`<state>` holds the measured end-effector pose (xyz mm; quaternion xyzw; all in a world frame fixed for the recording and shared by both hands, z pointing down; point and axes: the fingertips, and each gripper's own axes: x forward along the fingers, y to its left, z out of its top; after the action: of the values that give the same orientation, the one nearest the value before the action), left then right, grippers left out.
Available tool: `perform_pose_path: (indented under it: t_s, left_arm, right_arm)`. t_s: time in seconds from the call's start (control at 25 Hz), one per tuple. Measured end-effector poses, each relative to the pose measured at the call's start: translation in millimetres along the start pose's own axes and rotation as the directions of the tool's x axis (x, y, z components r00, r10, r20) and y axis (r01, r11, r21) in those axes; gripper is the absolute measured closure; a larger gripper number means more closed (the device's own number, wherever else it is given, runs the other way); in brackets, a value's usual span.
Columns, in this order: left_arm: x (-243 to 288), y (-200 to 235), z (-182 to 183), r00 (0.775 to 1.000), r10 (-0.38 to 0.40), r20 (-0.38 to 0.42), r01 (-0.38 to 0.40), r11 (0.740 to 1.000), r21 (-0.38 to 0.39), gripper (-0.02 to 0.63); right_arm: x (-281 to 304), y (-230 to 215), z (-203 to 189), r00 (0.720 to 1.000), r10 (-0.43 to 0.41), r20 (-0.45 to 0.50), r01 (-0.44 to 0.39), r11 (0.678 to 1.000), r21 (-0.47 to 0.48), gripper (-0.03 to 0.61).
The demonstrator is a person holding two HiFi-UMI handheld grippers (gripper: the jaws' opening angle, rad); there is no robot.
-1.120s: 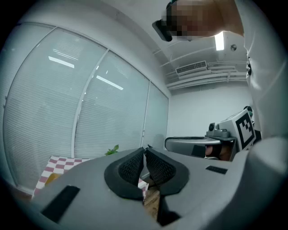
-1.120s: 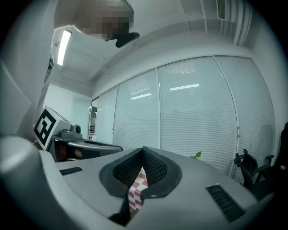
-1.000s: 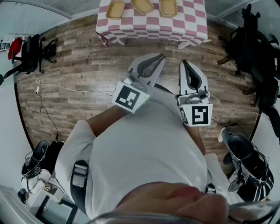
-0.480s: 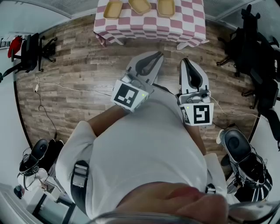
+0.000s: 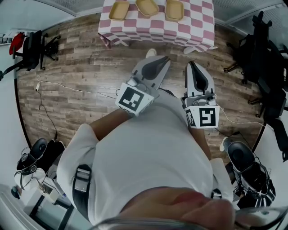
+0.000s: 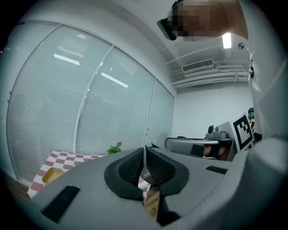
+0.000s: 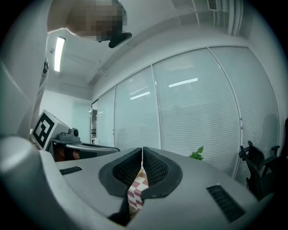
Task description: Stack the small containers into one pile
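Three small tan containers lie apart in a row on the checked tablecloth (image 5: pixel 157 27) at the top of the head view: the left container (image 5: pixel 119 10), the middle container (image 5: pixel 147 6) and the right container (image 5: pixel 174 9). My left gripper (image 5: pixel 164 59) and right gripper (image 5: pixel 191 64) are held close to my chest, well short of the table, both pointing toward it. Each is shut with nothing between its jaws. In the left gripper view one tan container (image 6: pixel 51 175) shows on the cloth, beyond the left gripper (image 6: pixel 144 150). The right gripper (image 7: pixel 142 151) shows only a strip of cloth through its jaws.
Wood floor lies between me and the table. Black chairs and bags (image 5: pixel 263 58) stand at the right, a chair (image 5: pixel 31 47) at the left, and a cable (image 5: pixel 67 90) runs across the floor. Shoes and gear (image 5: pixel 245 164) sit near my feet. Glass walls with blinds and a plant (image 6: pixel 114 148) stand behind the table.
The view has shifted slightly and the table sits a little lower in the frame. Both grippers keep their pose and stay shut.
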<state>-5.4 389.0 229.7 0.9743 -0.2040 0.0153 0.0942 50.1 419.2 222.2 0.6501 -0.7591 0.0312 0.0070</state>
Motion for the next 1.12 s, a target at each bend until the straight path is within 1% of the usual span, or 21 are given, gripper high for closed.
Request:
perform_pose_path:
  t_s: [0.24, 0.52, 0.76, 1.12]
  left_arm:
    - [26, 33, 1, 1.000, 0.015, -0.003, -0.015, 1.000, 0.001, 0.568]
    - [66, 88, 14, 1.000, 0.024, 0.004, -0.024, 1.000, -0.020, 0.568]
    - [103, 143, 27, 1.000, 0.014, 0.007, -0.014, 0.999, -0.044, 0.568]
    - [157, 230, 45, 1.000, 0.001, 0.003, -0.001, 0.999, -0.055, 0.568]
  right_arm:
    - [39, -17, 0, 1.000, 0.017, -0.005, -0.017, 1.000, -0.008, 0.546]
    - [104, -41, 1, 0.999, 0.024, -0.021, -0.025, 1.000, -0.013, 0.546]
    - [170, -63, 6, 0.999, 0.013, -0.041, -0.014, 1.000, -0.025, 0.546]
    - [268, -90, 11, 0.998, 0.000, -0.061, -0.002, 1.000, -0.031, 0.546]
